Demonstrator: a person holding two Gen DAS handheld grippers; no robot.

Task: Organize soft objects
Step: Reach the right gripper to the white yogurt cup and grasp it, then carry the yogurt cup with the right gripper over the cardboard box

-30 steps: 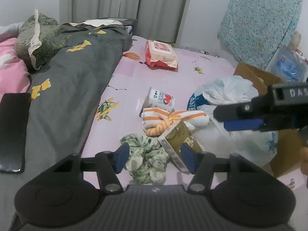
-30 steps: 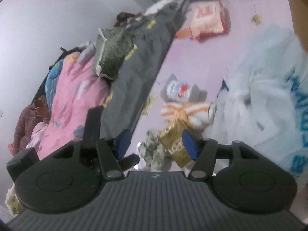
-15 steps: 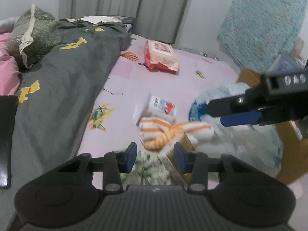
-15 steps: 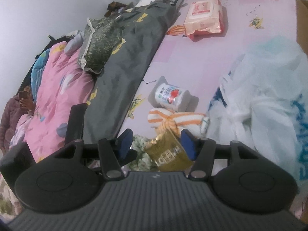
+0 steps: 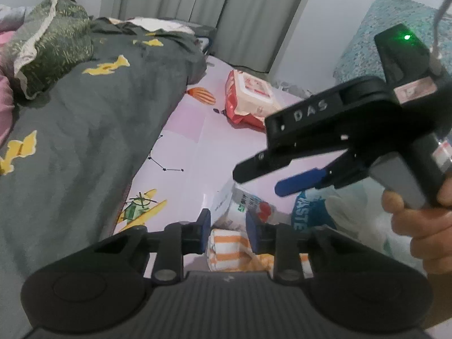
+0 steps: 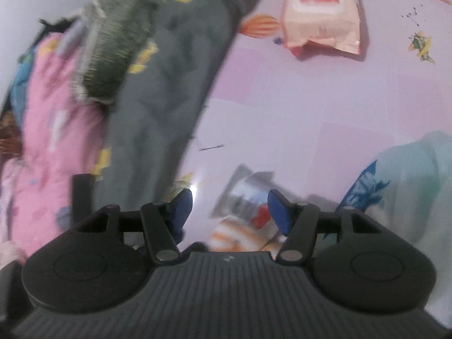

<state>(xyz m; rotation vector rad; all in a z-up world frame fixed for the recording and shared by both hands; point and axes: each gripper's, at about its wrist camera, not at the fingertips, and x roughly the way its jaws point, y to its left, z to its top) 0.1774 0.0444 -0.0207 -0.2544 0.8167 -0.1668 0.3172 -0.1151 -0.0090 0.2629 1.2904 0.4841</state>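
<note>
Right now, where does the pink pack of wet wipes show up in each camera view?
Left wrist view: the pack of wet wipes lies above centre on the pink sheet, just left of the right tool, which crosses in front.
Right wrist view: near the top edge, right of centre.
Shared landmark: the orange striped balloon print on the sheet, just left of the pack in both.

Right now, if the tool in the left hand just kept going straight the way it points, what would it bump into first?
Probably the orange-striped cloth lying on the pink sheet; it sits between the left tool tips, whose jaws are closing. The small printed packet lies just beyond. Depth is uncertain.
</note>
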